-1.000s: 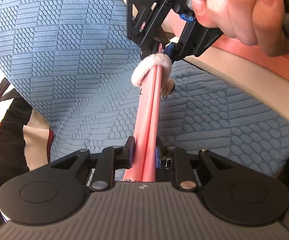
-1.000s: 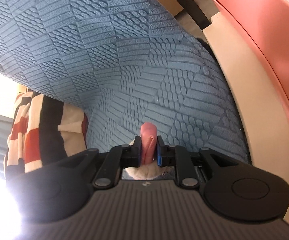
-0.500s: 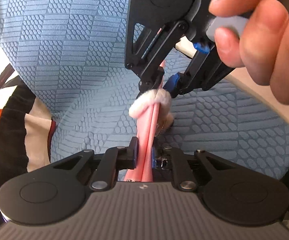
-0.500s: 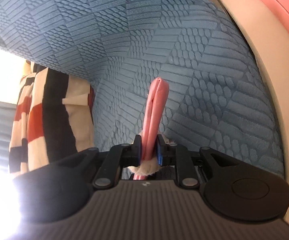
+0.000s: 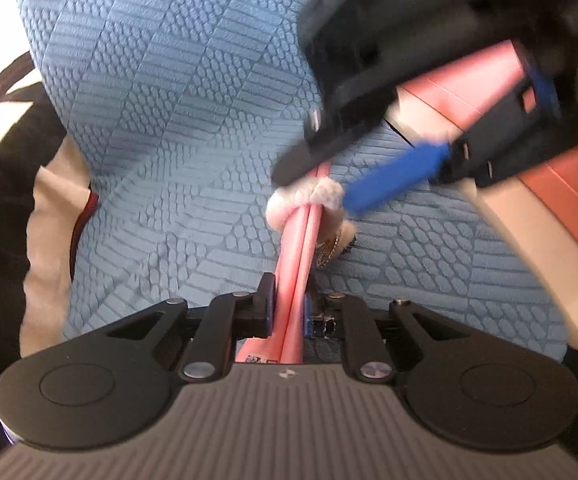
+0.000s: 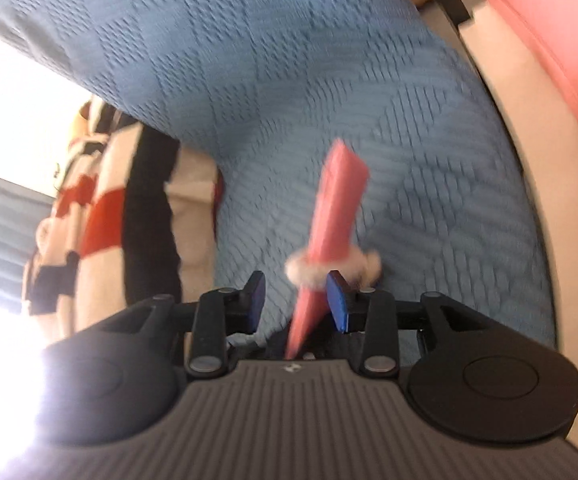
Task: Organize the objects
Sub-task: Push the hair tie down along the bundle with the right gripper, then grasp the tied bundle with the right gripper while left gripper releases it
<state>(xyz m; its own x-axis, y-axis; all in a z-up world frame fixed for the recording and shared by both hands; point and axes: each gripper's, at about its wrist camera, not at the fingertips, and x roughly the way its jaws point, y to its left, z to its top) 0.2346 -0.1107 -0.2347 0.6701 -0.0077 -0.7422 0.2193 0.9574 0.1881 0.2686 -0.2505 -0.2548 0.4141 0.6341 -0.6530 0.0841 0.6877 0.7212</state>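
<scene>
The left gripper is clenched tight on a long, flat pink folded strip. Its two black fingers press on the strip from both sides. The strip sticks out in front of the gripper, up over a blue bumpy patterned cloth cover. It does not lie on the cover; it is held up in the air above it.

A small white fluffy band goes around the strip part of the way up. A small shiny bit hangs just beside the band, too small to tell what it is.

The right gripper is up by the band. Its jaws are opening. The pink strip is between its fingers, which have blue pads, but the left pad stands well apart from the strip. The right pad is just beside it, and I cannot tell if it touches. In the right wrist view the fluffy band sits just past the pads, and the free end of the strip pokes up above it. That view is blurry.

At the left edge of the blue cover lies a red, black and cream striped cloth. Along the right edge of the cover runs a cream and pink smooth ledge.
</scene>
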